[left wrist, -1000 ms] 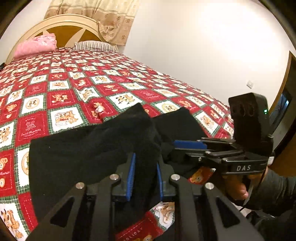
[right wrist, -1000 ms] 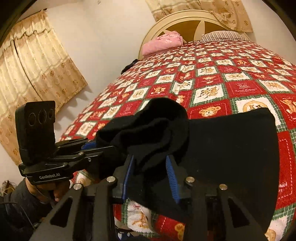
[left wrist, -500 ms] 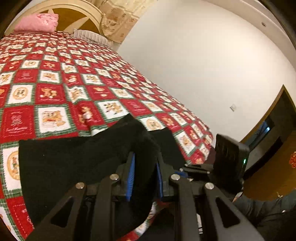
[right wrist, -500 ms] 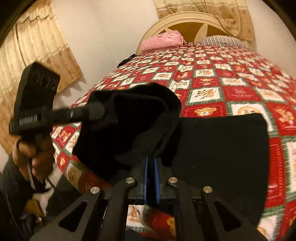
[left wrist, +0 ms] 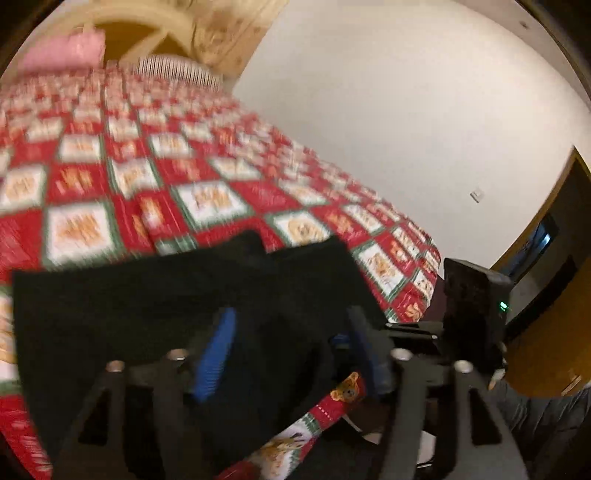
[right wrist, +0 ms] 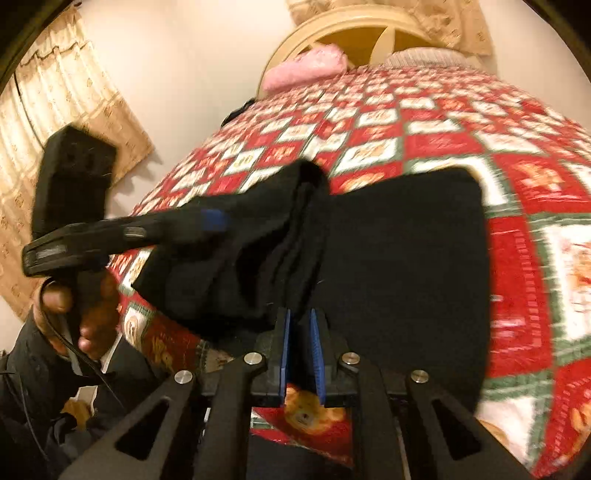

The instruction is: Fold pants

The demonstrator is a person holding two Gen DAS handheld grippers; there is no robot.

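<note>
Black pants (right wrist: 399, 258) lying folded at the near edge of the bed, on a red checked quilt (right wrist: 524, 192). Left gripper (left wrist: 291, 354) spread wide, blue pads on either side of a fold of cloth, not pinching it. Right gripper (right wrist: 302, 354) nearly closed, narrow gap, pads clamping a thin raised ridge of the pants. Pink pillow (right wrist: 306, 66) and striped pillow (left wrist: 177, 70) far off by the headboard (right wrist: 354, 29).

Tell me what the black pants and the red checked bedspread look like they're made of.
The black pants look like soft, matte knit or fleece: no sheen, thick rounded folds. The red checked bedspread seems printed woven cotton, flat and matte with teddy-bear squares; blur leaves it uncertain.
</note>
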